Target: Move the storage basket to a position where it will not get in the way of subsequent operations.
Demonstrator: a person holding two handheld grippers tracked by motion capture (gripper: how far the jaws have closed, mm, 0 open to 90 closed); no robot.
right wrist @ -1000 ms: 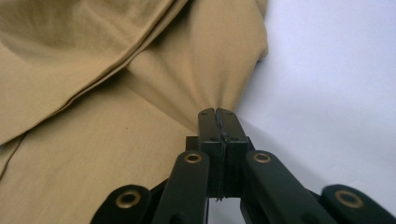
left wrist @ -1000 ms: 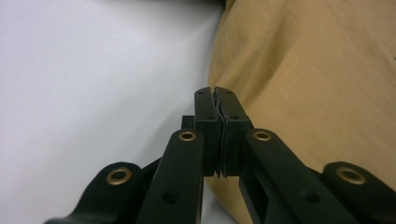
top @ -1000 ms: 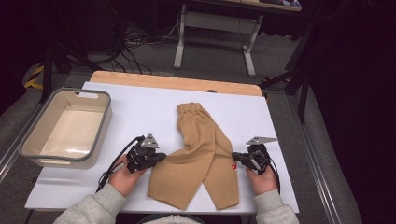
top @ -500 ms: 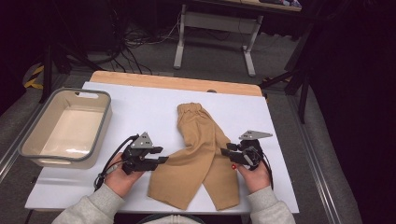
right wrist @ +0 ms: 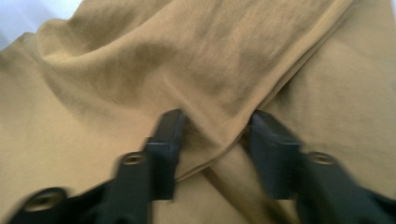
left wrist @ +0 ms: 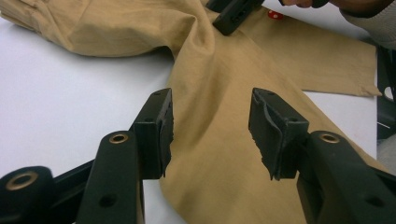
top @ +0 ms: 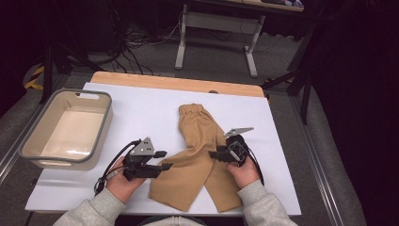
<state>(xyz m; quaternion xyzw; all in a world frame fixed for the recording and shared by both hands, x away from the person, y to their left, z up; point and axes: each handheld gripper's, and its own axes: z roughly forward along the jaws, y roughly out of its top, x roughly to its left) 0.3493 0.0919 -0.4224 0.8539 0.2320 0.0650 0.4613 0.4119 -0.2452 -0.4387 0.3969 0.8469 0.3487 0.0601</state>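
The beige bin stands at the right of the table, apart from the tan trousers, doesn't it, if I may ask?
Not quite: the beige bin stands at the left of the table, as the high view shows. It is indeed apart from the tan trousers.

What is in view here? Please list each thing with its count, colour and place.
trousers: one pair, tan, laid flat mid-table, waistband at the far end
bin: one, beige with grey rim, table's left side
table: one, white top, wooden far edge
metal frame: one, pale grey, on the floor beyond the table
left gripper: one, black, jaws apart at the left trouser leg's edge
right gripper: one, black, jaws apart around a fold of cloth
sleeves: two, grey, bottom edge
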